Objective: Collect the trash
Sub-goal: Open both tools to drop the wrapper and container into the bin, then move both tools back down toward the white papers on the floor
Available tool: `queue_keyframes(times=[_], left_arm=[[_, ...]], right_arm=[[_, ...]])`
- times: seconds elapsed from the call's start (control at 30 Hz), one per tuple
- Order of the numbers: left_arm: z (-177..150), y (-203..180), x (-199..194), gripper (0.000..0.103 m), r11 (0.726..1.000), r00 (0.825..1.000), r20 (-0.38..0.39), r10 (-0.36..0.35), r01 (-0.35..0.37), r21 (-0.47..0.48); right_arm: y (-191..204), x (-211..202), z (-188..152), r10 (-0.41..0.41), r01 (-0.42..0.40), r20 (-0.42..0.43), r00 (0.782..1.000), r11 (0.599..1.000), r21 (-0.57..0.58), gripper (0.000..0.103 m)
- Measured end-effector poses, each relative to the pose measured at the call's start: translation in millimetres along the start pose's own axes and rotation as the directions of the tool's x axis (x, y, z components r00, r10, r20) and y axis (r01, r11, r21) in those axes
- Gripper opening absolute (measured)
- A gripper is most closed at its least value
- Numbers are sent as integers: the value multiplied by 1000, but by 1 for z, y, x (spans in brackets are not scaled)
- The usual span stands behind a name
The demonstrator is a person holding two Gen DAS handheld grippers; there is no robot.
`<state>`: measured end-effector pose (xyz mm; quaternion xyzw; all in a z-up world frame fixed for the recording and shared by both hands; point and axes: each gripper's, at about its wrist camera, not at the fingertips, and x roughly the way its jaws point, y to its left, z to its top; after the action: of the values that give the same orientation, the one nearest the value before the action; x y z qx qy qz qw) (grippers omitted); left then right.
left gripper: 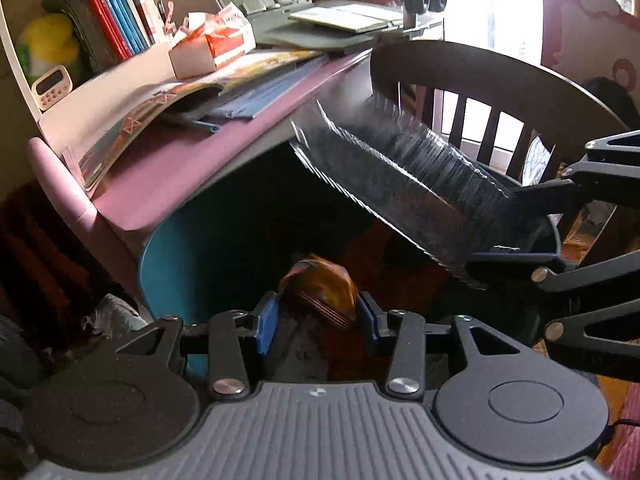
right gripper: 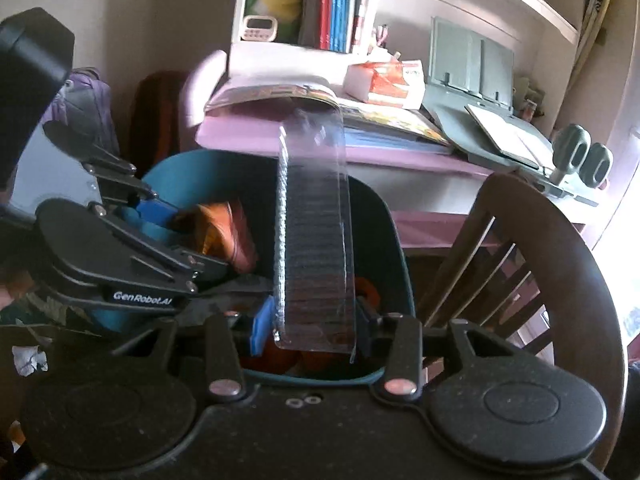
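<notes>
Left tool (left gripper: 318,316): at the bottom middle of the left view. Its two blue pads are squeezed on a crumpled orange wrapper (left gripper: 320,290). The wrapper hangs over the open top of the teal bin (left gripper: 176,264).

Right tool (right gripper: 308,326): at the bottom middle of the right view. It is clamped on the near end of a clear plastic tray (right gripper: 314,248). The tray stands up tall from the pads, over the bin.

Same tray, left view: the clear plastic tray (left gripper: 400,184) slants from the middle down to the right, where the right tool (left gripper: 560,200) pinches its end.

Same wrapper, right view: the orange wrapper (right gripper: 224,236) is a blurry blob at middle left, held by the left tool (right gripper: 180,232).

Teal bin (right gripper: 384,224): it sits right in front of the desk. Orange things lie inside it, but they are too dark and blurry to name.

Chair (right gripper: 520,248): a dark wooden chair with slats, on the right, just beside the bin. Its far side is cut off by the frame.

Desk (left gripper: 172,172): pink, behind the bin, with a magazine (left gripper: 160,104), a white and red box (left gripper: 212,46) and a grey stand (right gripper: 472,64) on it.

Shelf, far back: books (left gripper: 112,4), a yellow soft toy (left gripper: 50,42) and a small timer (left gripper: 50,88).
</notes>
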<state>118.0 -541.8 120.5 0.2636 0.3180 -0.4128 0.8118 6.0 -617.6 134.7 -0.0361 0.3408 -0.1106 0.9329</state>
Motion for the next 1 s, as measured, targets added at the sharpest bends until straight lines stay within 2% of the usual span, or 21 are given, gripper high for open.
queue_keyframes(times=[0.1,0.23,0.27,0.47,0.73,1.0], left_arm=[[0,-1,4,42,1000,1000,-17,-4,4,5],[-1,1,5,60,1000,1000,-19,-10,10,-8],[-2,3,2,62,1000,1000,-11,-20,19,-19],[-9,14,-19,62,998,999,29,-43,44,-49],[-30,49,-77,62,992,994,91,-64,73,-105],[-80,109,-150,62,985,991,137,6,17,-171]], right_arm=[[-3,4,2,0,0,-15,1000,1000,9,42],[-2,3,1,-7,7,-13,1000,1000,15,44],[-2,2,0,-8,8,-11,1000,1000,16,45],[-1,-14,4,-3,2,32,999,1000,24,47],[25,-52,13,74,-75,105,992,997,3,49],[88,-80,32,200,-190,166,966,979,-75,50]])
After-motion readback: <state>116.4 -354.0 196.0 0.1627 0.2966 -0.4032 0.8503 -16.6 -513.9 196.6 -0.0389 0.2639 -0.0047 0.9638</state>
